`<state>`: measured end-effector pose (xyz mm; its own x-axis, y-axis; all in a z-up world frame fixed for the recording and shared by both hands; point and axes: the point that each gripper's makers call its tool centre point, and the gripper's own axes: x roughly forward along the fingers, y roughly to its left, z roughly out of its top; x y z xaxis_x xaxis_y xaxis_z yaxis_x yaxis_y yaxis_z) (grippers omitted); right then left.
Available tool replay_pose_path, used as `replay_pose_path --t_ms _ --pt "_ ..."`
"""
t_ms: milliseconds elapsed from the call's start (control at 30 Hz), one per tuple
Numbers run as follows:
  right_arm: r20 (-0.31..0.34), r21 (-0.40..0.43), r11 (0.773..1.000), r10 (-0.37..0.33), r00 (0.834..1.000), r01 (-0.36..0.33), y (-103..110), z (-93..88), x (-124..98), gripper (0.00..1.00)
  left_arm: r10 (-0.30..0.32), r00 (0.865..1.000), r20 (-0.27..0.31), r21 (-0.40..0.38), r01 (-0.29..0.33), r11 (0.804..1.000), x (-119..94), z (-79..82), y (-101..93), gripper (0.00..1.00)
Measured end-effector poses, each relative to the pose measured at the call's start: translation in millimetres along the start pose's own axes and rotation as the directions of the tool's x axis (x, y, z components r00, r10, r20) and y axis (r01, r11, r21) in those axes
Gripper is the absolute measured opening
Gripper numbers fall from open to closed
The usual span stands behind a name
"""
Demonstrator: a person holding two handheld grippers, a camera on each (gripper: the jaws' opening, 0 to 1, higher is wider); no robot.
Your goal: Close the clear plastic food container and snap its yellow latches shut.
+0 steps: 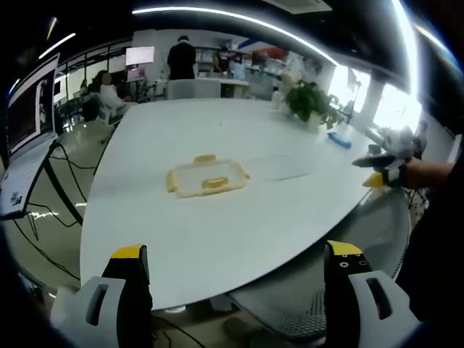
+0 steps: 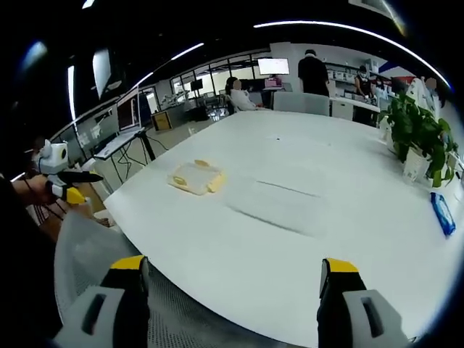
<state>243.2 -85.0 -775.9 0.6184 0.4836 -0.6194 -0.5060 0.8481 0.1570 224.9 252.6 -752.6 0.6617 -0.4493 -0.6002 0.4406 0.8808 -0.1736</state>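
Container (image 1: 206,176), of clear plastic with yellow latches (image 1: 204,158), is seen lying well in from the counter (image 1: 217,232) edge, judged light, slippery and slightly flexible, best pressed at lid corners, while left gripper (image 1: 235,272) and right gripper (image 2: 228,279) are held released.

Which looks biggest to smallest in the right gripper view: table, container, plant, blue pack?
1. Table
2. Plant
3. Container and blue pack: about alike, and they sit at different distances from the camera, so no ranking between them.
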Motion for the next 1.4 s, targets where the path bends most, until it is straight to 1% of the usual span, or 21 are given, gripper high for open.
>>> replay_pose_path --t_ms 67,167,300,467,567,600,667,767,867,933,1033,1200,1400 --pt "0.001 -0.002 1.000 -0.001 1.000 0.001 0 0.7 0 1.00 -0.010 1.000 -0.005 -0.001 0.010 1.000 2 -1.0 -0.2 0.99" --pt "0.009 0.007 1.000 -0.002 1.000 0.002 1 4.0 1 1.00 -0.021 0.999 -0.024 0.023 0.022 0.999 4 -3.2 -0.8 0.99" --pt "0.003 0.018 1.000 -0.003 1.000 0.003 1 4.3 4 1.00 -0.041 0.999 -0.021 0.023 0.041 0.999 9 -0.7 0.6 0.99" --pt "-0.019 0.002 1.000 -0.009 1.000 0.010 -3 5.8 14 0.99 -0.062 0.998 -0.023 0.019 0.063 0.998 16 -1.5 4.8 0.99" --pt "-0.027 -0.008 1.000 -0.023 0.999 0.023 -9 10.3 18 0.99 -0.072 0.997 -0.037 0.029 0.073 0.997 20 -4.5 8.9 0.99" --pt "-0.024 -0.012 0.999 -0.040 0.999 0.040 -13 13.0 19 0.99 -0.073 0.997 -0.037 0.029 0.074 0.997 20 -4.6 9.8 0.99" --pt "-0.025 -0.013 0.998 -0.056 0.998 0.056 -13 17.0 21 0.99 -0.076 0.996 -0.036 0.024 0.077 0.997 22 -3.7 17.3 0.99" --pt "-0.015 -0.011 0.998 -0.062 0.998 0.062 -9 24.3 26 0.99 -0.077 0.996 -0.035 0.033 0.078 0.996 23 -1.6 23.9 0.99" --pt "-0.012 -0.030 0.998 -0.061 0.998 0.060 -2 33.5 38 0.99 -0.073 0.997 -0.031 0.046 0.074 0.996 23 -0.8 34.9 0.99" --pt "-0.012 -0.033 0.998 -0.049 0.999 0.048 4 37.5 45 0.99 -0.073 0.997 -0.034 0.049 0.074 0.996 25 -2.4 42.7 0.99" --pt "-0.030 -0.069 0.997 -0.029 0.999 0.027 16 43.4 60 0.98 -0.077 0.996 -0.044 0.050 0.079 0.996 29 -5.1 56.6 0.99" --pt "-0.030 -0.078 0.997 -0.018 0.999 0.016 26 55.1 73 0.99 -0.085 0.995 -0.059 0.076 0.090 0.993 29 -5.7 69.3 0.99" --pt "-0.045 -0.087 0.996 -0.012 0.999 0.008 32 57.9 84 0.98 -0.098 0.993 -0.064 0.085 0.103 0.991 35 -7.3 81.0 0.99"
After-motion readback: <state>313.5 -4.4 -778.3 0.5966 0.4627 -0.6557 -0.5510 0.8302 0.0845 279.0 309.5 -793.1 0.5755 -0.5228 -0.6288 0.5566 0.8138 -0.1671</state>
